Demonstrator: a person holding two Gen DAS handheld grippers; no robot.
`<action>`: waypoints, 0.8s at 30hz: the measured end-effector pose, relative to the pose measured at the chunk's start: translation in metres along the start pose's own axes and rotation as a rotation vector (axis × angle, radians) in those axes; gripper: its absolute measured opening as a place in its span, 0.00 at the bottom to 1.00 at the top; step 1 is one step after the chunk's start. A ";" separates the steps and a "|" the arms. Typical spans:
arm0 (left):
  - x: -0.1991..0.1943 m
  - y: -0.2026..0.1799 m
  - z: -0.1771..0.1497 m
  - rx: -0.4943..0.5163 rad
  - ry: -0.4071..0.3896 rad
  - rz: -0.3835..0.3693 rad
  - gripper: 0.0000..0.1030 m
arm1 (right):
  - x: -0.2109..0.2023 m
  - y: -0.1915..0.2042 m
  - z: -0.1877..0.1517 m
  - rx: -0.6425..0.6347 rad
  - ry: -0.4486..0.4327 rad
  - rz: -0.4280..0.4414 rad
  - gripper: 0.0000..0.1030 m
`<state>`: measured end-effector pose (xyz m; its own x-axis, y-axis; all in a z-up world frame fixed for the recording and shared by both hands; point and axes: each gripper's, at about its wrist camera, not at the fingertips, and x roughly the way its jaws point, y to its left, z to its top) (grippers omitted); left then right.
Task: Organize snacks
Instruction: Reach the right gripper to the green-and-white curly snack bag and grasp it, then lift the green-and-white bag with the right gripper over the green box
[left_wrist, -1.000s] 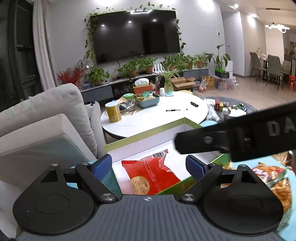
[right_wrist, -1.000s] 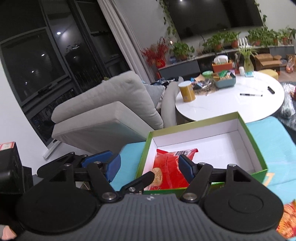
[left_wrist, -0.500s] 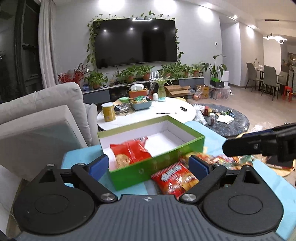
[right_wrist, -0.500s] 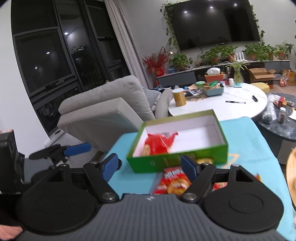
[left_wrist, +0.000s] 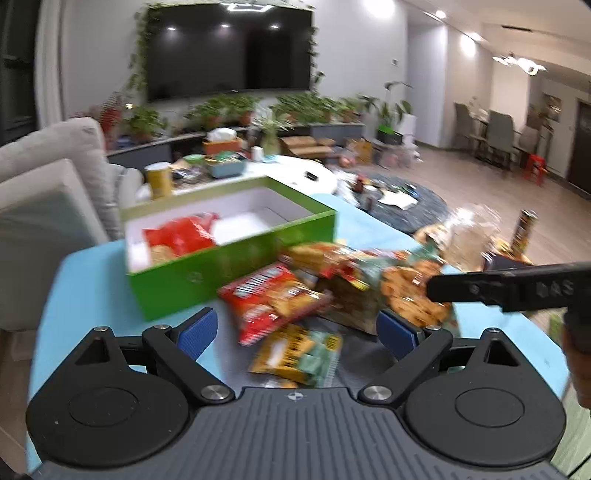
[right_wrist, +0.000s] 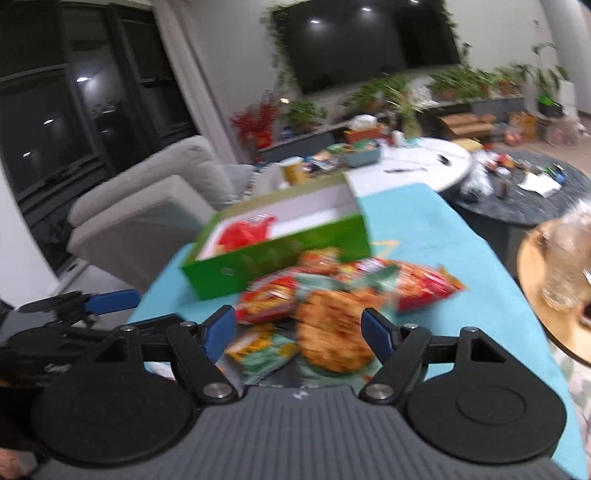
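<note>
Where the green box filled both views, loose snack packets now lie

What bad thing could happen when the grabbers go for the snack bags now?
The snack bags lie heaped and overlapping beside the green box, so one grab might catch two bags or only a slippery edge. Both the left gripper and right gripper are open over the same pile and could bump each other. Squeezing the cracker bag hard might crush the crackers.
</note>
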<state>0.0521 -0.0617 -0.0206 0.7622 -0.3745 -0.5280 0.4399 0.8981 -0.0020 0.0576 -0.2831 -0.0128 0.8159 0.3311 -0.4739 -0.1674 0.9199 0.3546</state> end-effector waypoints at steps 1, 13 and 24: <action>0.004 -0.006 -0.001 0.010 0.009 -0.011 0.89 | 0.001 -0.007 -0.001 0.021 0.006 -0.003 0.58; 0.040 -0.043 -0.008 0.018 0.106 -0.124 0.75 | 0.006 -0.039 -0.014 0.114 0.033 0.038 0.58; 0.064 -0.062 -0.008 0.031 0.169 -0.198 0.53 | 0.013 -0.051 -0.018 0.159 0.052 0.080 0.58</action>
<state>0.0698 -0.1392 -0.0605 0.5706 -0.4959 -0.6547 0.5888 0.8027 -0.0948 0.0670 -0.3220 -0.0513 0.7730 0.4159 -0.4791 -0.1376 0.8471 0.5133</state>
